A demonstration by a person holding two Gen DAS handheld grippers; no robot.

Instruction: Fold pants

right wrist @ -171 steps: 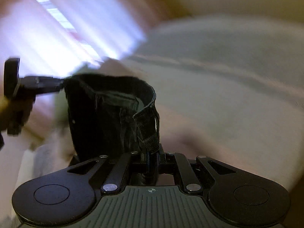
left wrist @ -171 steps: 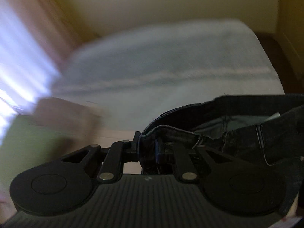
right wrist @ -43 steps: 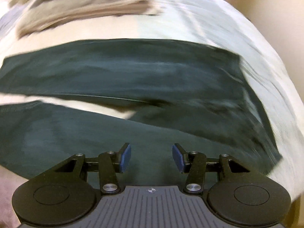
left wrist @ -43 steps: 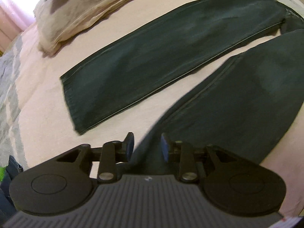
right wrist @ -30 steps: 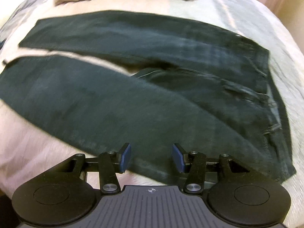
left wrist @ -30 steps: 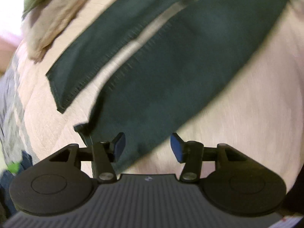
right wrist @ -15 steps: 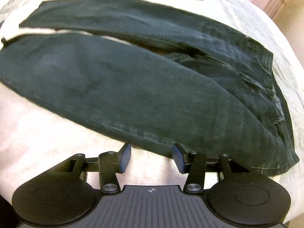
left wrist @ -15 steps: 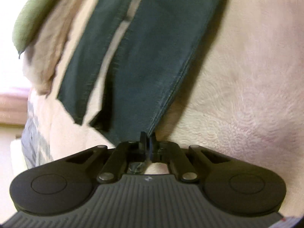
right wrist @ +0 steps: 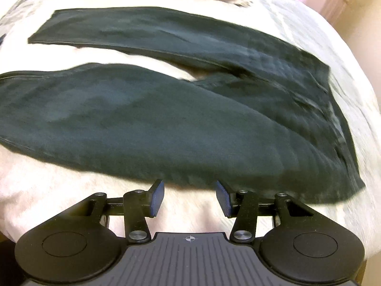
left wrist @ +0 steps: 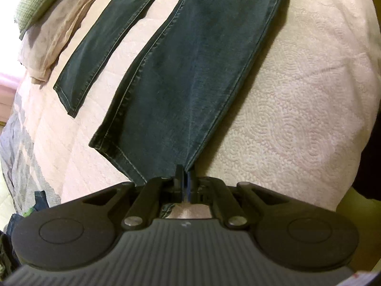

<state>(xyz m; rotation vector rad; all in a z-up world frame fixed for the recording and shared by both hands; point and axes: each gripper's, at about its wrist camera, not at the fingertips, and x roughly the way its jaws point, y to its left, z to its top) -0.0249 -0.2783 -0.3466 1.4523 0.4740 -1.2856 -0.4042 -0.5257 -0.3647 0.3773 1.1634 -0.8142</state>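
While the pants (left wrist: 181,78) lie spread flat on the pale quilt (left wrist: 297,100), we see our left gripper (left wrist: 185,178) clamped tight on the hem corner of the near leg, its jaws pinched together with the dark denim caught between them. That near leg runs away from the left gripper toward the top of the left view, its stitched seams plain on both edges, and the far leg lies beside it, apart, with a strip of quilt showing between the two. Over on the other side, our right gripper (right wrist: 190,199) hangs with its jaws standing apart and nothing between them; its blue pads (right wrist: 157,197) sit just short of the near edge of the pants (right wrist: 166,124), up toward the thigh, over bare quilt (right wrist: 59,183). From the right view we see both legs meeting at the waist on the right. Beyond the far leg, a folded tan cloth (left wrist: 54,31) rests on the quilt, with a green one (left wrist: 38,2) on top of it.
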